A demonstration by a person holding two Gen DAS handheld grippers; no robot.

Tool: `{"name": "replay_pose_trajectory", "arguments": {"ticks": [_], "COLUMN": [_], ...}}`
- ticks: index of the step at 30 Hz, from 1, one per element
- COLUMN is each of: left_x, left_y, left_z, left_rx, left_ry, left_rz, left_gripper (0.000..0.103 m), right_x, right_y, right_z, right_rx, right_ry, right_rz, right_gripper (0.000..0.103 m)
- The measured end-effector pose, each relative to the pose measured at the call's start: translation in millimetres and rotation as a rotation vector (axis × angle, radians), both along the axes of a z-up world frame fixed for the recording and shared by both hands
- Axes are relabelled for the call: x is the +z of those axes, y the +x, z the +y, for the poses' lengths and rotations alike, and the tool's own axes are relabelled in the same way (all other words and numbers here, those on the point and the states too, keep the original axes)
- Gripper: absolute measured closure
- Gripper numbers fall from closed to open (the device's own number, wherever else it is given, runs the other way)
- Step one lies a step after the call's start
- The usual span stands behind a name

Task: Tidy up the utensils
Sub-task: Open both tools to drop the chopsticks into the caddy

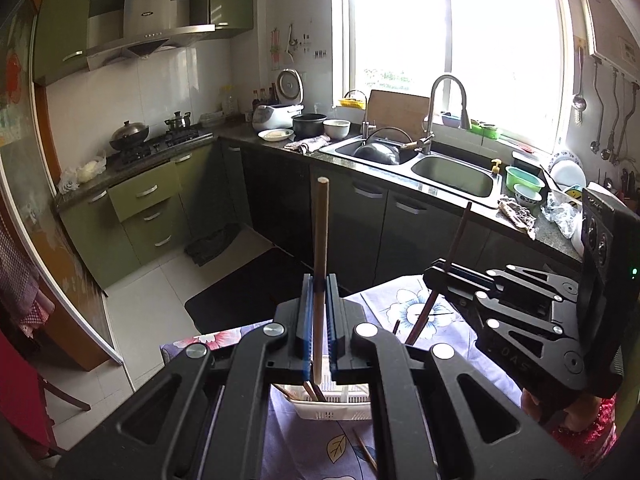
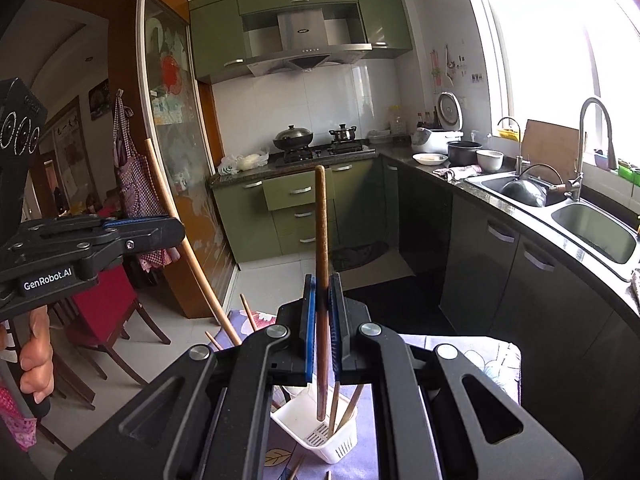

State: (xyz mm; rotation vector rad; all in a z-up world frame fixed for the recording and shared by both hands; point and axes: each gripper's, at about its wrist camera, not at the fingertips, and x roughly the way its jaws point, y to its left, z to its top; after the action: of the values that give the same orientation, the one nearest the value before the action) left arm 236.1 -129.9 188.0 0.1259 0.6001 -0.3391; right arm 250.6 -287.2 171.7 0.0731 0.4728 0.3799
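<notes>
Left wrist view: our left gripper [image 1: 320,312] clamps a pale chopstick [image 1: 321,240], our right gripper [image 2: 322,320] a dark chopstick [image 2: 321,248] — both above the white basket [image 2: 316,436] holding more chopsticks [image 2: 344,408] on the floral worktop [image 1: 416,308].

1. Left wrist view: sits just behind the left gripper [image 1: 320,284], facing forward and slightly down, sink [image 1: 452,172] far ahead-right.
2. Right wrist view: same seat behind the right gripper [image 2: 322,304], stove [image 2: 320,152] far ahead.
3. Shared: white basket [image 2: 320,428] close below both.
</notes>
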Motion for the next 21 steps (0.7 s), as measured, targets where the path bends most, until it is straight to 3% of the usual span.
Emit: {"name": "replay_pose_trajectory", "arguments": {"ticks": [11,12,18,21], "left_x": [-61,-64,-62,-56], "left_y": [15,14,0,-20], "left_z": [-7,-7,-3,0], "left_rx": [-0.002,-0.005,-0.002,-0.007], "left_ry": [0.064,0.069,0.049,0.043], "left_rz": [0.119,0.126,0.150,0.141], "left_gripper": [0.097,0.097,0.094,0.082], "right_x": [-56,-57,-45,-39], "right_y": [18,17,-12,-40], "right_z": [-1,-2,-7,-13], "right_rx": [0.031,0.031,0.036,0.043], "right_ry": [-0.005,-0.004,0.005,0.000], "right_rz": [0.077,0.078,0.036,0.007], "right_gripper": [0.093,0.089,0.088,0.080]}}
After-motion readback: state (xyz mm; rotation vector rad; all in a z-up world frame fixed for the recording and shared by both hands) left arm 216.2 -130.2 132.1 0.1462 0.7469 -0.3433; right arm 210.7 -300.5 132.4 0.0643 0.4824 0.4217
